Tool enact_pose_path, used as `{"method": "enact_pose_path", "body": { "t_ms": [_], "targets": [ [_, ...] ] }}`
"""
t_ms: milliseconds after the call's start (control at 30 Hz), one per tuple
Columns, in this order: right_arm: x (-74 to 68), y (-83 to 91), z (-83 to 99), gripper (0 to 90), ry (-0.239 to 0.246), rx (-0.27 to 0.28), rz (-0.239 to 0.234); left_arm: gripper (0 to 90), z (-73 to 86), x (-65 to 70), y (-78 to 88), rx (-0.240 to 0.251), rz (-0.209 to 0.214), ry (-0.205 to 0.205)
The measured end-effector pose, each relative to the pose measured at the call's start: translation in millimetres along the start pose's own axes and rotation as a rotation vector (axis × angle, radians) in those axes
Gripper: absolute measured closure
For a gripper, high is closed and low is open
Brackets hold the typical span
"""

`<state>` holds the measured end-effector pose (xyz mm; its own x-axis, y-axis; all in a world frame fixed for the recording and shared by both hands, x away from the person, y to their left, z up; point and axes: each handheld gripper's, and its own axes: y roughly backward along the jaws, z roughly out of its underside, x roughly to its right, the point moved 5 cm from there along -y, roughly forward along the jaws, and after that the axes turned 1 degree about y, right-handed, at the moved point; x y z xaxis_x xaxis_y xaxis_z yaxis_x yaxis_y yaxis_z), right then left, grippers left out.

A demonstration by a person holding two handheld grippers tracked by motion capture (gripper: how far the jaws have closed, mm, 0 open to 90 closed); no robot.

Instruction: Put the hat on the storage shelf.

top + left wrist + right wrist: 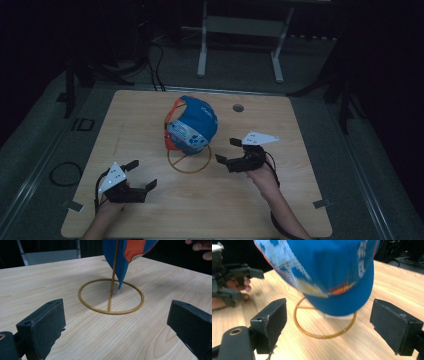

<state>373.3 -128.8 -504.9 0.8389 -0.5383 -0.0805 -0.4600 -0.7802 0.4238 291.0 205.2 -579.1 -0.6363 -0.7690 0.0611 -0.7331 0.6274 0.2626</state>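
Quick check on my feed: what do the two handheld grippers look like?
Both are black. The left gripper and right gripper each have two blocky black jaws and a pale grey three-cornered plate with small dark dots on top. A black cable trails from each. The forearms show no sleeves.

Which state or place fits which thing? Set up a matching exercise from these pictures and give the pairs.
Things:
1. blue cap
2. gold ring base
3. left tongs
4. round hole in the table

States or places:
A. open, holding nothing, at the near left
B. flat on the wood, under the cap
C. hung on top of the stand
D. behind the cap, toward the far edge

Pairs: 1-C, 2-B, 3-A, 4-D
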Motion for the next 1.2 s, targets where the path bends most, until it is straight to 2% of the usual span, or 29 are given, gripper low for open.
{"method": "enact_pose_path", "body": {
  "t_ms": [33, 133, 333, 633, 867, 967, 1067, 1200],
  "targets": [
    [1.2, -2.5, 12.5, 14.1, -0.003, -0.012, -0.004, 2.1, 1.2, -0.8, -0.7, -0.004, -0.007, 0.001],
    [0.6, -4.4, 24.1, 14.4, -0.02, -0.008, -0.01, 2.1, 1.8, -2.7, -0.5, -0.005, -0.025, -0.008],
    [0.5, -7.9, 45.8, 14.4, -0.021, -0.04, -0.021, 2.1, 3.6, -4.9, -0.1, -0.009, -0.036, -0.003],
    [2.0, -5.5, 73.6, 14.6, 0.007, -0.107, -0.028, 2.1, 4.5, -5.7, -0.4, -0.015, -0.036, -0.003],
    [8.6, 3.4, 88.8, 14.6, 0.025, -0.132, 0.002, 2.1, 4.7, -5.2, -0.9, -0.017, -0.035, -0.005],
    [12.4, 7.7, 95.4, 14.6, 0.056, -0.138, 0.052, 2.1, 5.2, -5.0, -1.0, -0.021, -0.033, -0.005],
    [18.8, 10.9, 98.9, 14.7, 0.066, -0.147, 0.09, 2.1, 5.6, -4.6, -0.9, -0.021, -0.032, -0.004],
    [25.9, 15.7, 101.1, 14.7, 0.072, -0.148, 0.116, 2.1, 6.2, -4.1, -0.9, -0.017, -0.031, -0.004]
  ]
}}
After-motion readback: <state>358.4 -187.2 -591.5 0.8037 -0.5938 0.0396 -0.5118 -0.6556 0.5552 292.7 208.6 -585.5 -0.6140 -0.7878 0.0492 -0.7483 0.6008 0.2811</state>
